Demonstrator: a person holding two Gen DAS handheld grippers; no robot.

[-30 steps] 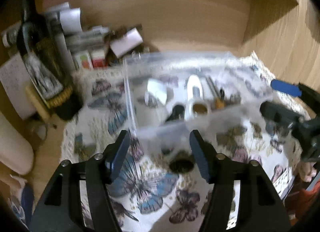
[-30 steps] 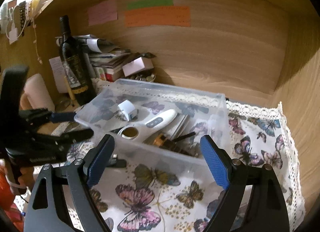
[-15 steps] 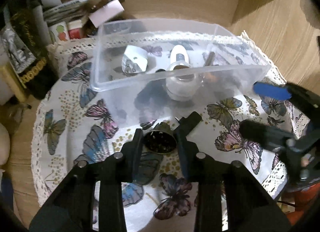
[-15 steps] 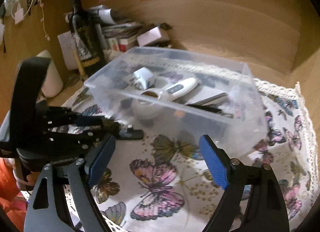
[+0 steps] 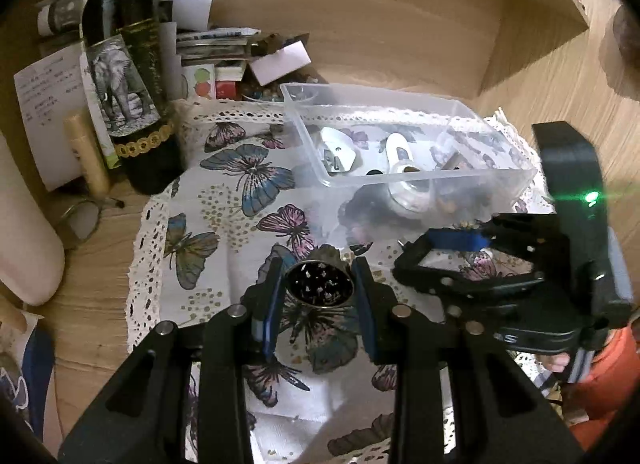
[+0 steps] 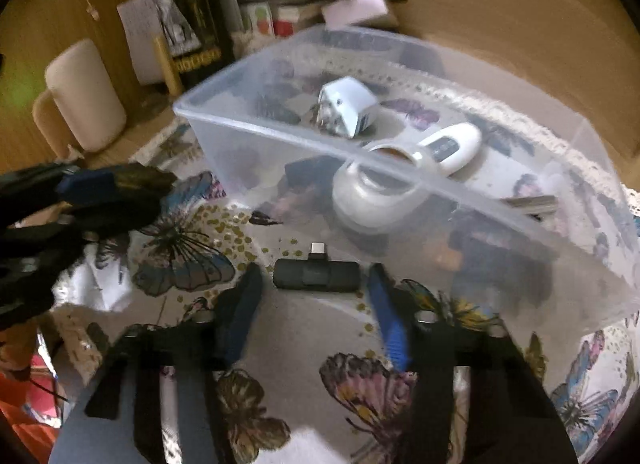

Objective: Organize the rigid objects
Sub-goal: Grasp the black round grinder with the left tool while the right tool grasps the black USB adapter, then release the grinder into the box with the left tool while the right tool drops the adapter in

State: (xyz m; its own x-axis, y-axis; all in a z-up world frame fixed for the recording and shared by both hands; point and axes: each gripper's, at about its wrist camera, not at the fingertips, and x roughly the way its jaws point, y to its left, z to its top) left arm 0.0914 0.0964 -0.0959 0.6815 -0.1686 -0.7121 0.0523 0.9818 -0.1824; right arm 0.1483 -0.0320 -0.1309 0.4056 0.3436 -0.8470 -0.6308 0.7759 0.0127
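Now the left gripper (image 5: pixel 320 284) is squeezed tight on a small round metal cup (image 5: pixel 320 282). Its two blue pads press on the sides of the cup. The cup is dark inside with little shiny bits. It sits just above the butterfly cloth (image 5: pixel 224 224), near the front of the clear plastic box (image 5: pixel 500 180); if it touches the cloth is hard to tell.

Over on the other side, the right gripper (image 6: pixel 314 288) is closing its jaws. A small black plug thing (image 6: pixel 316 274) with a little silver tip lies flat on the cloth between the two fingers. The pads are not touching it yet; there is a small gap on each side. The plug thing lies just in front of the box wall, with its silver tip pointing at the box.

Inside the box are a white charger block (image 6: pixel 348 106), a white remote-shaped thing (image 6: pixel 448 146) and a white roll of tape (image 6: pixel 372 196). There are some darker things in there too, but they are too blurry to name.

Next to the cloth stands a dark bottle (image 5: pixel 124 64) with an elephant picture on it. Behind it is a messy pile of papers (image 5: pixel 212 40). A cream-colored mug (image 6: pixel 84 96) stands off to the side on the wooden desk (image 5: pixel 440 24).
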